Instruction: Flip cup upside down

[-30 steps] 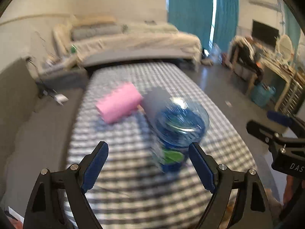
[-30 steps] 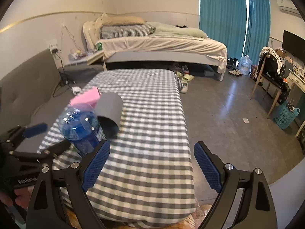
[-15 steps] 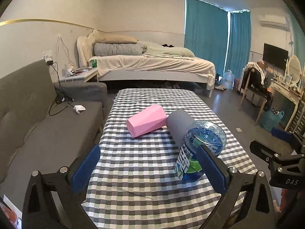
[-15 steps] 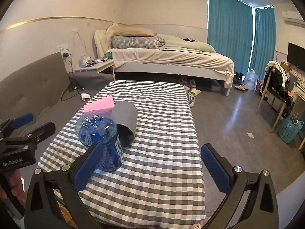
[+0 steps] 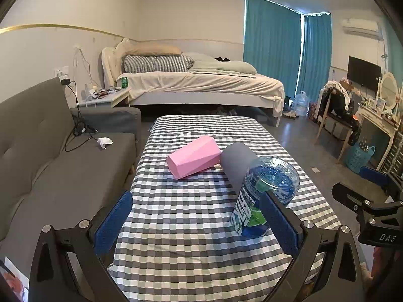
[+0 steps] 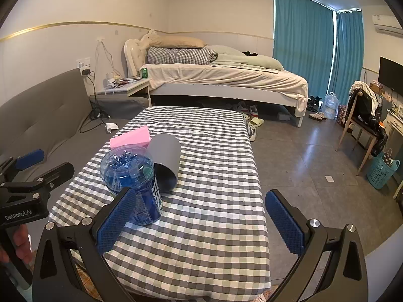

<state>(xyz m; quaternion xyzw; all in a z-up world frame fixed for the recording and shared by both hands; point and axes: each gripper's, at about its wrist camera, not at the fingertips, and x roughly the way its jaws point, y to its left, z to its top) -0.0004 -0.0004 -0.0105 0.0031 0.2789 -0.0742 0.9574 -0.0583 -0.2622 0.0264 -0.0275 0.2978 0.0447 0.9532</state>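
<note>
Cup (image 6: 165,159) is seen lying sideways on the worktop (image 6: 214,216), not yet inverted; left tool (image 5: 196,224) and right tool (image 6: 201,217) gape empty.

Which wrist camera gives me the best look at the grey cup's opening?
The right wrist view: the grey cup lies on its side with its dark mouth facing that camera. The left wrist view shows only its closed base and side, partly behind the blue bottle.
</note>
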